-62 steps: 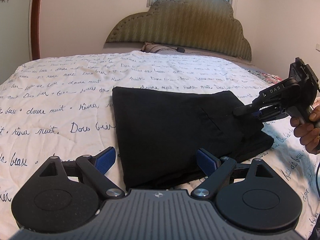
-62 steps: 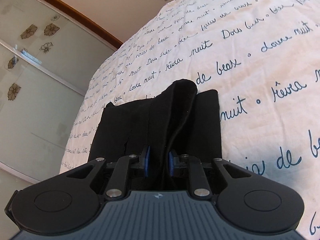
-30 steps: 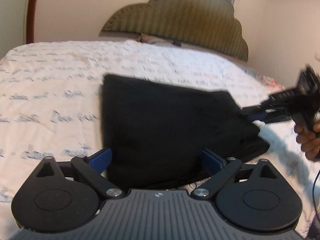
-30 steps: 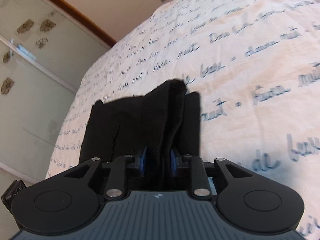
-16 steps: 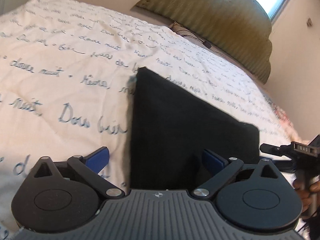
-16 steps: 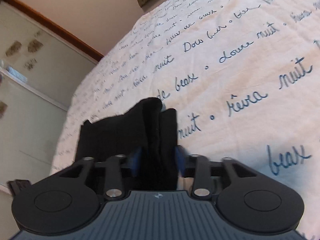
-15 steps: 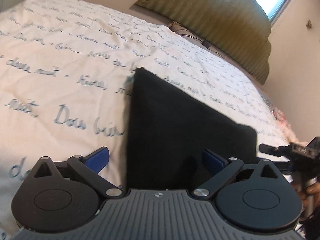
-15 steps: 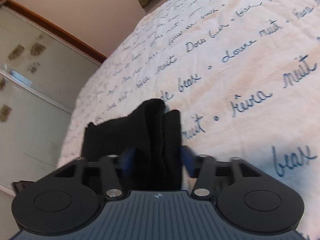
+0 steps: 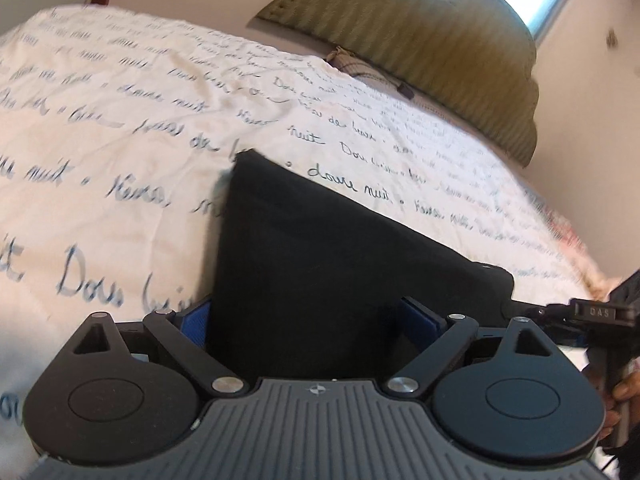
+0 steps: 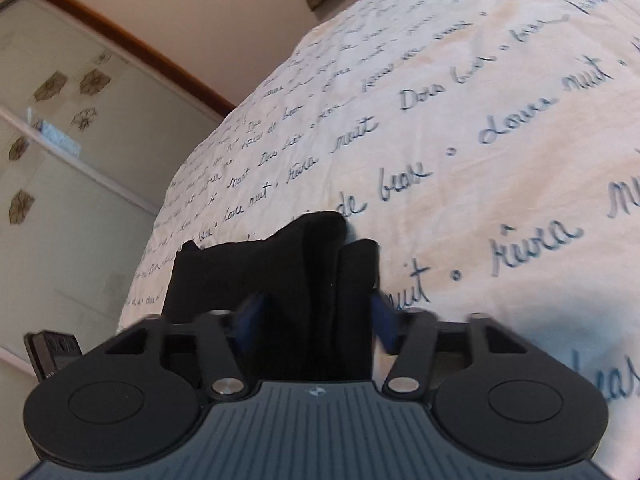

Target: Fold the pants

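Observation:
The black pants (image 9: 320,256) lie folded into a flat packet on the white bedspread (image 9: 120,120) with blue script. My left gripper (image 9: 308,320) is open, its blue pads (image 9: 420,316) standing either side of the packet's near edge. In the right wrist view the pants (image 10: 320,280) show as a stack of folded layers. My right gripper (image 10: 314,316) is open, its blue pads (image 10: 382,316) spread either side of the stack's end. The right gripper also shows at the right edge of the left wrist view (image 9: 592,314), held by a hand.
A padded olive headboard (image 9: 420,52) and a window are at the far end of the bed. A pillow edge (image 9: 360,64) lies under the headboard. Frosted wardrobe doors (image 10: 60,160) with flower decals stand beside the bed.
My right gripper was shut on the folded layers and has opened, letting them go. My left gripper has moved lower and closer to the packet's near edge, staying open.

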The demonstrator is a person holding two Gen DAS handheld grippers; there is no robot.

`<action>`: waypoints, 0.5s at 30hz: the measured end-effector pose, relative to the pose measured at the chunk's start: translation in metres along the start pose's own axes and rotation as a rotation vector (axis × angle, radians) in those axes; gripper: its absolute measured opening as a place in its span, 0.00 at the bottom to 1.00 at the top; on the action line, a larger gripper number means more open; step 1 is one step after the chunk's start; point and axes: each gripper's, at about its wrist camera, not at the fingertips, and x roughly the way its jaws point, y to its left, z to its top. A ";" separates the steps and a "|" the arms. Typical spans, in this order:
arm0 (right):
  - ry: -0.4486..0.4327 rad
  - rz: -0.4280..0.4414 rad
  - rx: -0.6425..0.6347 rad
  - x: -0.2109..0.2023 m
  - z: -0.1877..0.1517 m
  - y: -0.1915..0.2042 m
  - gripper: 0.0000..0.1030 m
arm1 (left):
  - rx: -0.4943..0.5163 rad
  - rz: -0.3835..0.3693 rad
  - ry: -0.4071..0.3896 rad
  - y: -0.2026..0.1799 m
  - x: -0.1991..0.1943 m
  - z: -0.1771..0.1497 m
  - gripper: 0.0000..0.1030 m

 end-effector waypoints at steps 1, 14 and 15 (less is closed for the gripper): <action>-0.003 -0.005 -0.010 0.002 0.002 0.002 0.30 | 0.022 0.023 0.007 -0.004 0.003 0.002 0.82; -0.036 -0.066 0.026 -0.022 -0.007 -0.003 0.25 | 0.135 0.119 -0.052 -0.015 -0.006 -0.003 0.59; -0.057 -0.091 0.031 -0.032 -0.008 0.000 0.25 | 0.132 0.121 -0.085 -0.014 -0.018 -0.004 0.59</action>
